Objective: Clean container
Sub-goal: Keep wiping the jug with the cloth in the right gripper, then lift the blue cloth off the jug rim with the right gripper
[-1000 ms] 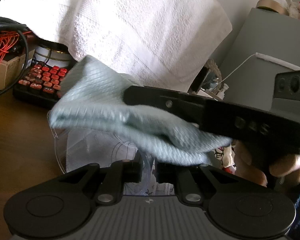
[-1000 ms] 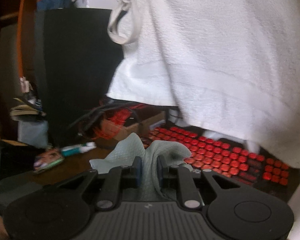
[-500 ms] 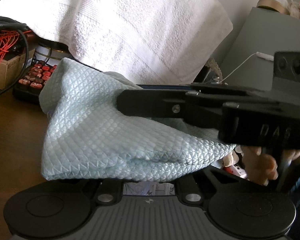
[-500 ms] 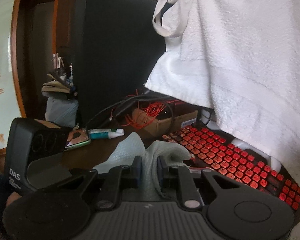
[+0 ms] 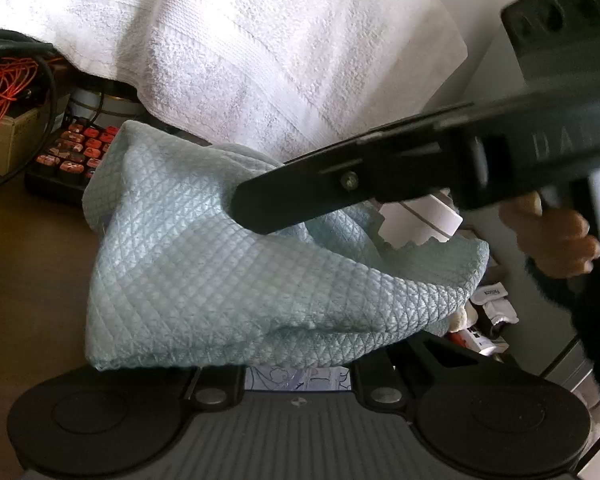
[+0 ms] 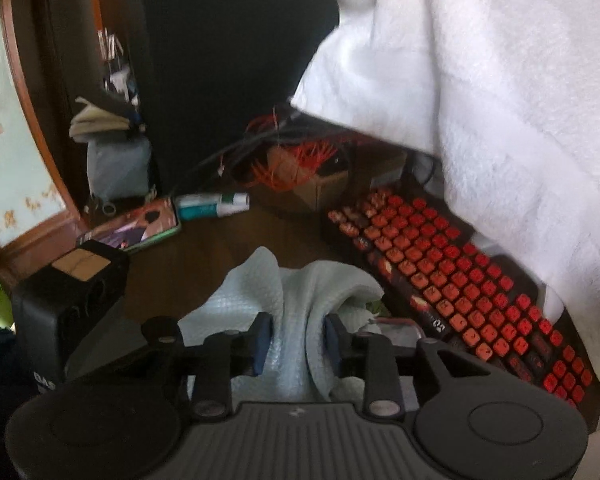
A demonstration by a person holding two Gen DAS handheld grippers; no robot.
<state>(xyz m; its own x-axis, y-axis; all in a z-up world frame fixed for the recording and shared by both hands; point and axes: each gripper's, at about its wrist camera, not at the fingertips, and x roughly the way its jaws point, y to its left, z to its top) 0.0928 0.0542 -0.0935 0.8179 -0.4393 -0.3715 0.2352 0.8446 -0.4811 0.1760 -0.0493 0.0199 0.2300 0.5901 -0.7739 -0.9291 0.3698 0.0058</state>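
R gripper [image 6: 294, 336] clamps the blue cloth [image 5: 220, 280], draping it over the clear container [image 5: 284, 380] for wiping. L gripper [image 5: 296, 368] sits buried under cloth; can't tell its grip, prob. steadying.

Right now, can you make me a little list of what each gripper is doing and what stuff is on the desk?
right gripper: fingers shut on the blue cloth
left gripper: fingers hidden under the cloth, cannot tell if open or shut
container: only a clear bit peeks out below the cloth
keyboard: red keys, on the desk
white towel: hangs over the keyboard's far part
tube: lies beside a book
hand: holds the right gripper's handle
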